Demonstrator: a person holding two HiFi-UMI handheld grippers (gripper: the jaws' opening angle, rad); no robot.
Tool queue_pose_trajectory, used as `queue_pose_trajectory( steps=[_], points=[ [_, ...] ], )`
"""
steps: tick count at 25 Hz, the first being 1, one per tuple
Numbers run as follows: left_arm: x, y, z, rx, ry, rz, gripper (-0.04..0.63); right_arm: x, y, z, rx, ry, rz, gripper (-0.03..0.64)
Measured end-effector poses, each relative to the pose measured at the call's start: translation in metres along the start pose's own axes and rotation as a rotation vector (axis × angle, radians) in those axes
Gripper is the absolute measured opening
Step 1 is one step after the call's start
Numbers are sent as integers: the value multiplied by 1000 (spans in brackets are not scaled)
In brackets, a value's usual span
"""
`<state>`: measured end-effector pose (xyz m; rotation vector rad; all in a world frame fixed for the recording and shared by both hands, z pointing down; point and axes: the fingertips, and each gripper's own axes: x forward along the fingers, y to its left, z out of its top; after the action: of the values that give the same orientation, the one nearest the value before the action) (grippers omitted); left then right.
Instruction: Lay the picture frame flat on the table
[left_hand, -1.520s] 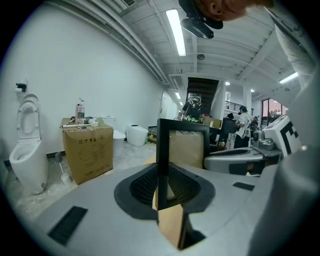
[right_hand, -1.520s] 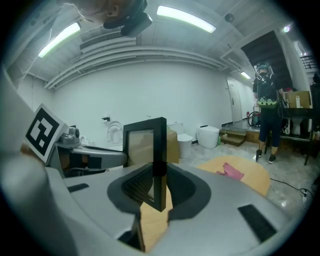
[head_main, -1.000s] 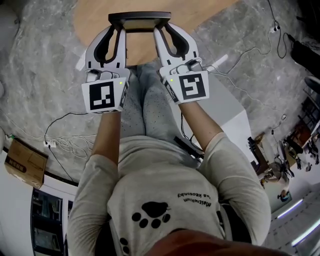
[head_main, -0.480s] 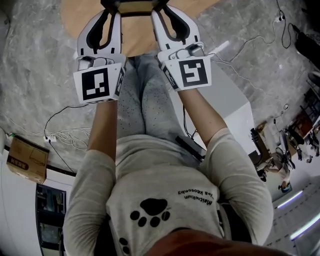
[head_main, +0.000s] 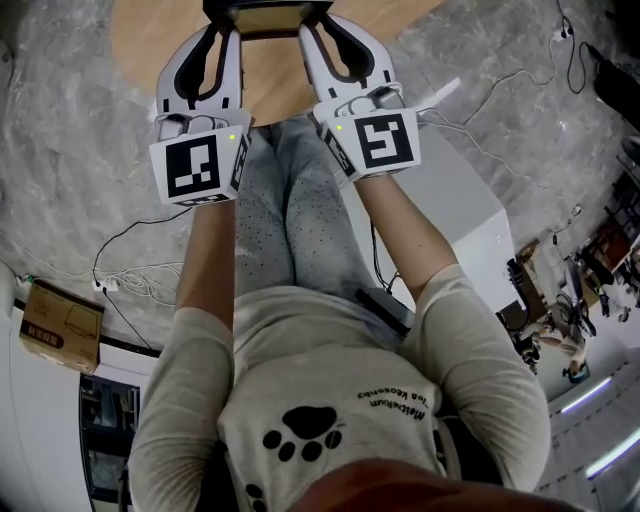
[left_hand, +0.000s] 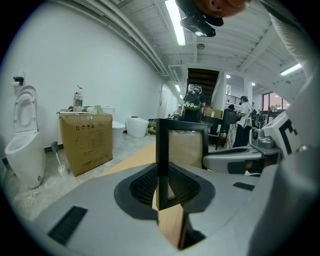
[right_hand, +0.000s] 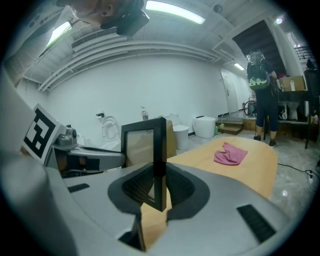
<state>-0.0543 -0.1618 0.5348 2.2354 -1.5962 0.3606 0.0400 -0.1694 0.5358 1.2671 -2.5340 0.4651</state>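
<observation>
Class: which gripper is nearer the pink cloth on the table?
Right. The right gripper, gripping the picture frame at its right edge, has the pink cloth ahead to its right; the left gripper grips the opposite edge, farther away.

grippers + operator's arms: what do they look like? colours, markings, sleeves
Both alike: left gripper and right gripper have white moulded shells, curved jaws lined with black ribbed pads, a black-and-white marker cube and a green light. Short beige T-shirt sleeves, forearms bare; black paw print on the shirt.
</observation>
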Motion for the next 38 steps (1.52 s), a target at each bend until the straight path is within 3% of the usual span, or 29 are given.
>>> queue_pose_trajectory(
  steps=[16,38],
  points=[
    [30,6,-60,-76,115,-13,72,23,-15,-58,38,124,5,81],
    [74,14,-106,-88,253,-36,72,53,-40,-108,119,243,-15,81]
  ],
)
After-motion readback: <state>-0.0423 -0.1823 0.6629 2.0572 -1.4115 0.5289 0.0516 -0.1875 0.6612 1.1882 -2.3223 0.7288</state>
